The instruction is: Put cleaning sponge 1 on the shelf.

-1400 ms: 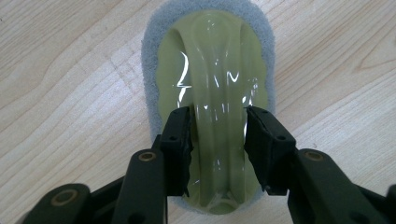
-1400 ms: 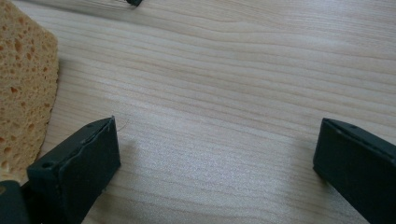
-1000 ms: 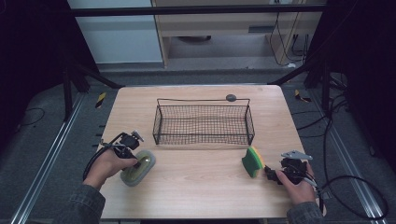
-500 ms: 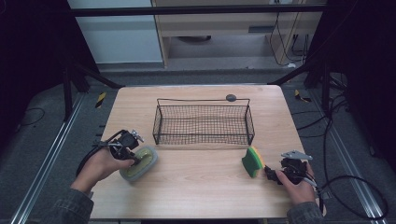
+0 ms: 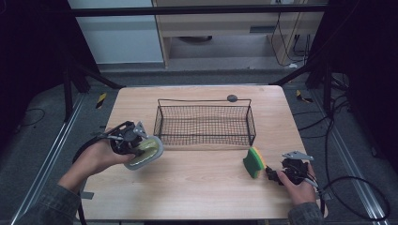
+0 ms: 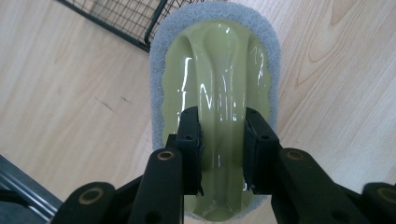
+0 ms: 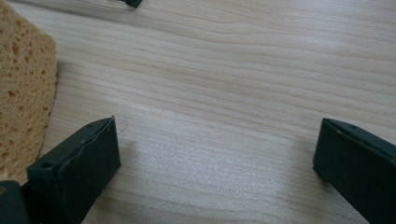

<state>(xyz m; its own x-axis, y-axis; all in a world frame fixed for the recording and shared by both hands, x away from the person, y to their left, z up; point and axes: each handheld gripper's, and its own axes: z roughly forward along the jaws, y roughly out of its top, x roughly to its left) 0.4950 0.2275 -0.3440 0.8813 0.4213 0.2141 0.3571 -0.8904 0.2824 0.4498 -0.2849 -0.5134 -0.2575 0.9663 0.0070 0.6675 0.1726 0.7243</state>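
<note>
While the left tool (image 5: pixel 141 143) carries a scrubbing pad, the holdings on the counter (image 5: pixel 202 187) stand as follows.

Item 1, scrubber (image 6: pixel 217 88): grey abrasive pad with a glossy pale-green moulded handle. Location: lifted off the counter at the left, just beside the near-left corner of the basket and apart from its wire. Status: in transit, not yet deposited. In the left gripper view the two black jaws stand partly closed on the raised ridge of the handle, one on each side, pressing it.

Item 2, sponge (image 5: pixel 254 162): yellow body with green scouring face, standing on edge on the counter, near and right of the basket. Status: untouched. In the right gripper view its porous yellow side (image 7: pixel 23 93) lies just beside the tool's left jaw; contact cannot be told.

Item 3, wire basket (image 5: pixel 204 123): black mesh, rectangular, at the middle of the counter toward the far side. Contents: nothing seen inside.

Item 4, small dark round object (image 5: pixel 232 98): at the far rim of the basket; its kind is too small to tell.

Item 5, right tool (image 5: pixel 273 174): resting low at the near right, jaws spread wide with bare wood between them, gripping nothing.

Progress, as judged: the work appears to be gathering the cleaning pads into the basket. The scrubber is picked up and close to the basket, so its grasp is done and its placing is left. The sponge is wholly left: grasp, carry and release.
</note>
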